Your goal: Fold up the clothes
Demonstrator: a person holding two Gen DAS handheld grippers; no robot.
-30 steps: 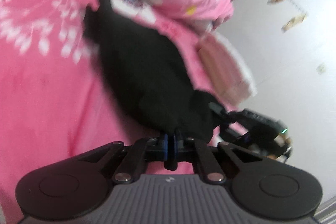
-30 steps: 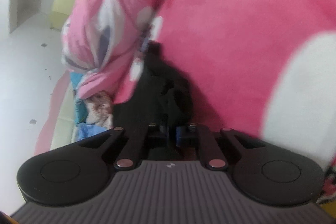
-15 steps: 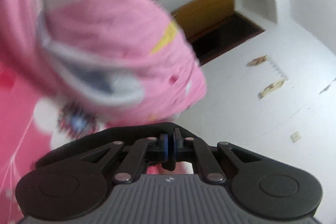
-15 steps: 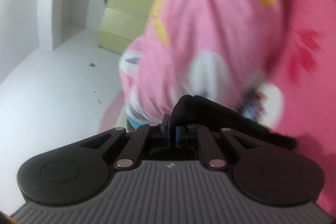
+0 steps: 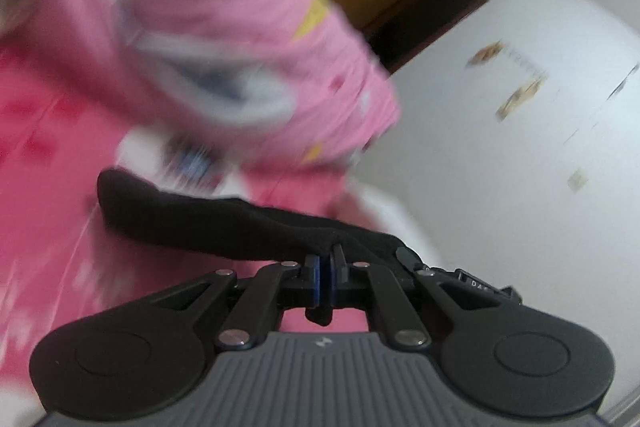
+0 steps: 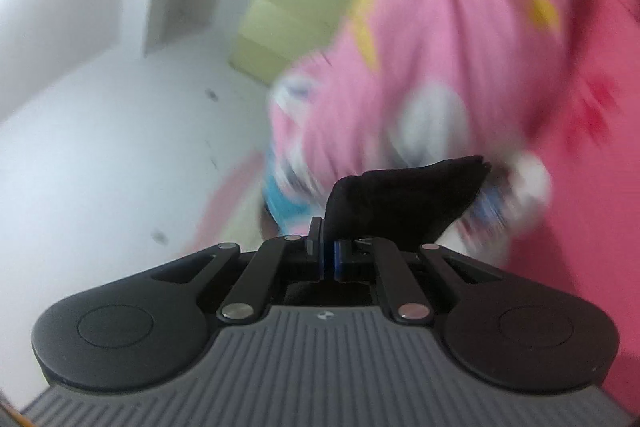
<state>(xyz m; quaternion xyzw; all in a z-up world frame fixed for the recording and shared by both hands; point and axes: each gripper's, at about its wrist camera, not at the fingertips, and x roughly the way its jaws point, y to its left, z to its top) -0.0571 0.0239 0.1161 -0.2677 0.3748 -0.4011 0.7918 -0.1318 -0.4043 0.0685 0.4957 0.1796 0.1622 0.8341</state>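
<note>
The left gripper has its jaws pressed together on an edge of a black garment. From there the dark cloth stretches away to the left, above a pink bedsheet with red and white prints. Behind the cloth lies a lighter pink quilt, bunched up, with white, grey and yellow patterns; it is blurred. At the right of the left wrist view a white floor shows, with a few small scraps on it, and farther away a dark doorway with a wooden frame.

The right gripper also pinches the black garment, its jaws closed on the cloth. The fabric stands up just beyond the jaws and reaches to the right. Part of this gripper shows in the left wrist view, just to the right of the left one. In the right wrist view a cardboard box stands against the white wall, and something blue shows under the quilt's edge.
</note>
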